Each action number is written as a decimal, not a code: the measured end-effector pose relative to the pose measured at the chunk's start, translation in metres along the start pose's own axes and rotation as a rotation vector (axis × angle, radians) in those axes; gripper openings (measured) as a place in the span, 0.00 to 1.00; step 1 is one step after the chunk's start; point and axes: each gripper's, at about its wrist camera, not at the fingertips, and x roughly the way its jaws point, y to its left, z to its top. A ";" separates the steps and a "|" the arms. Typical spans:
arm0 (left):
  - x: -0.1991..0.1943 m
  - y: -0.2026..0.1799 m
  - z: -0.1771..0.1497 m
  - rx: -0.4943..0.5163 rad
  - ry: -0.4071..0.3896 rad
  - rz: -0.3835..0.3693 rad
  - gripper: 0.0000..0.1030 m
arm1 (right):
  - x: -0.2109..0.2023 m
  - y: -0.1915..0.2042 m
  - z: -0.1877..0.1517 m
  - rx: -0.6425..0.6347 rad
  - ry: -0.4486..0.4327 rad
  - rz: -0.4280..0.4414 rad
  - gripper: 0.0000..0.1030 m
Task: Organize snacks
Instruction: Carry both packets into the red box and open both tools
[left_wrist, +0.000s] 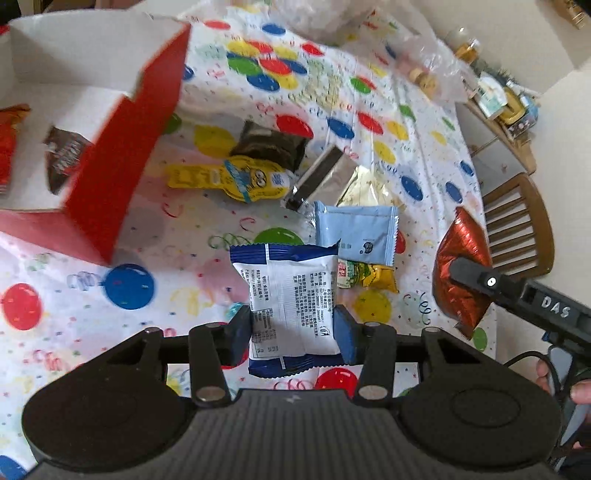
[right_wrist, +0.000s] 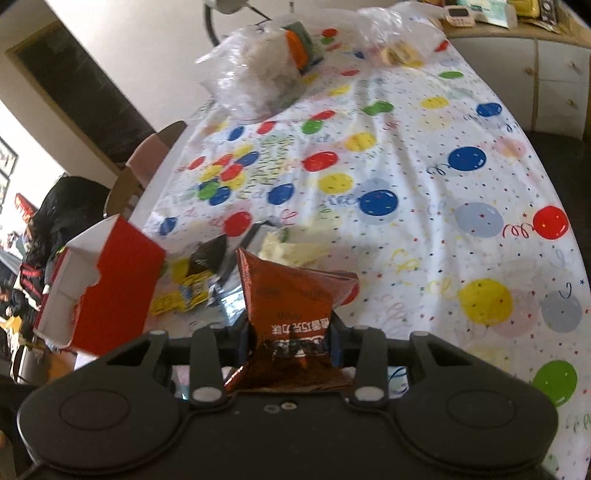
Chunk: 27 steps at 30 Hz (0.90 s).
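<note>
We see our left gripper (left_wrist: 293, 334) pinching a blue-and-white snack packet (left_wrist: 291, 295) between its blue pads (left_wrist: 347, 338), lifted above the balloon-print tablecloth (left_wrist: 129, 325). Our right gripper (right_wrist: 291, 341) is clamped on a crinkled red-brown foil packet (right_wrist: 291, 306). The red box (left_wrist: 114, 155) sits to the left, already holding a dark packet (left_wrist: 64, 158); more snacks lie on the cloth beside it.

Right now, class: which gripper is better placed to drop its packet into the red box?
Left, probably. The left gripper with its blue packet is nearer the red box; the right gripper holds its red packet farther off.
</note>
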 end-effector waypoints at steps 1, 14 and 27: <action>-0.007 0.003 -0.001 -0.003 -0.010 -0.002 0.45 | -0.003 0.004 -0.002 -0.008 0.000 0.006 0.37; -0.096 0.050 0.020 -0.007 -0.175 -0.017 0.45 | -0.006 0.084 -0.004 -0.101 -0.011 0.084 0.37; -0.135 0.154 0.074 -0.034 -0.248 0.123 0.45 | 0.043 0.203 0.006 -0.238 -0.005 0.145 0.37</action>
